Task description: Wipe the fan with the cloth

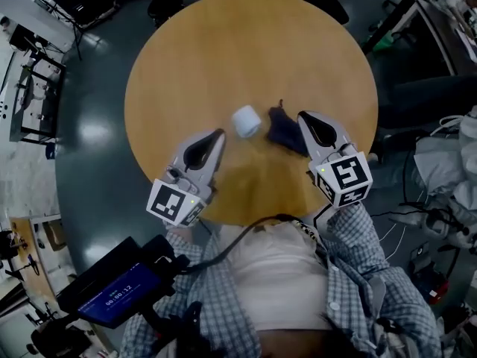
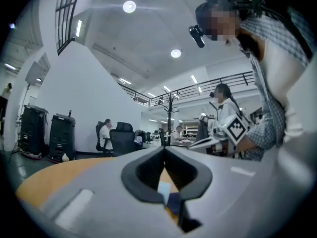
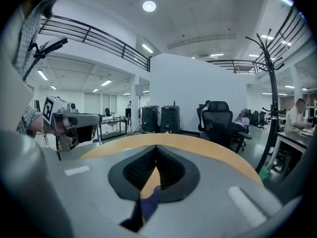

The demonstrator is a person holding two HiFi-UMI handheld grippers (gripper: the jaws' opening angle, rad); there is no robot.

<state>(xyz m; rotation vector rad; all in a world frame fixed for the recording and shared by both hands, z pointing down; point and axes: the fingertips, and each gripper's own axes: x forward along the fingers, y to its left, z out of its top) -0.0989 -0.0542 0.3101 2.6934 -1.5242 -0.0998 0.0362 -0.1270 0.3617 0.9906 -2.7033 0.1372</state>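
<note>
Both of your tongs are closed and hold nothing: the left gripper [image 1: 218,134] and the right gripper [image 1: 302,116] each show their pads pressed together in their own views, with only tabletop and a scrap of dark fabric visible below the gap.

The fan [image 1: 246,121] is the small white piece lying on the round table [image 1: 186,66], on the half nearer you. The cloth [image 1: 283,129] lies bunched just to the right of the fan, close to it but probably not touching. Your left gripper's tip is just left of the fan and nearer you. Your right gripper's tip sits beyond the cloth's far side from the fan, and whether it brushes the fabric can't be told.

The cloth looks soft and limp, so expect it to sag and drag. Pinch it at the raised tuft on the side away from you, where there is a fold to bite. The fan looks light and hard-shelled, likely to skid or roll under a wipe. Brace it with the left gripper across its body, not its ends.

Past the fan, away from you, the tabletop is wide and bare. On your side of the fan the table's edge is near, so wipe away from yourself.
</note>
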